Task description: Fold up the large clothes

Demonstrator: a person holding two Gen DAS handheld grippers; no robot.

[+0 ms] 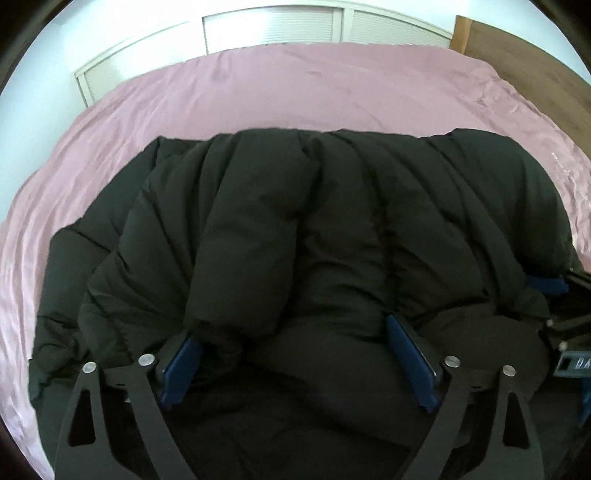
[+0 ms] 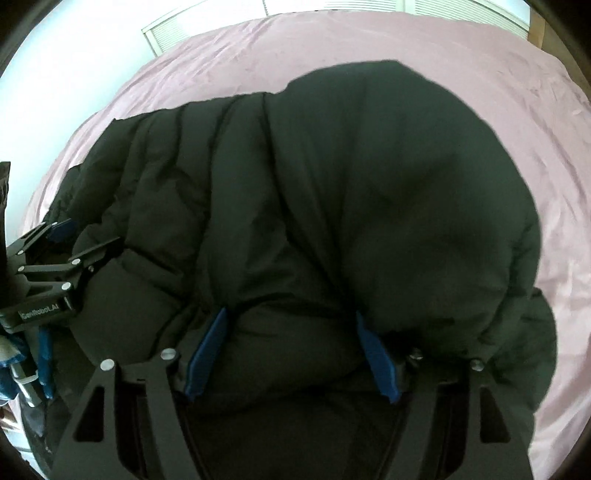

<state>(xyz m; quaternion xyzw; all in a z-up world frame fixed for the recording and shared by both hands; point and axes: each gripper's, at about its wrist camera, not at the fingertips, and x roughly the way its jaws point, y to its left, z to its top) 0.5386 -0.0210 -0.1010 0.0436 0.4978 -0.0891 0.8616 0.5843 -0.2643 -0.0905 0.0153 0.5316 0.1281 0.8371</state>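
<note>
A black puffy jacket [image 1: 314, 206] lies bunched on the pink bed sheet [image 1: 295, 92], folded into a thick roll. My left gripper [image 1: 291, 328] stands wide over a smooth bulge of the jacket, and its blue pads [image 1: 410, 358] sit loosely beside the cloth. In the right wrist view the jacket [image 2: 369, 184] rises in a big hump. My right gripper [image 2: 291, 312] has a thick fold between its blue pads [image 2: 376, 354], with creases running to both tips. The left gripper [image 2: 55, 254] shows at that view's left edge, and the right gripper [image 1: 554, 291] at the left view's right edge.
The pink sheet [image 2: 221, 55] spreads bare beyond and to both sides of the jacket. White louvred doors [image 1: 273, 29] stand behind the bed. A wooden panel [image 1: 517, 55] rises at the far right corner.
</note>
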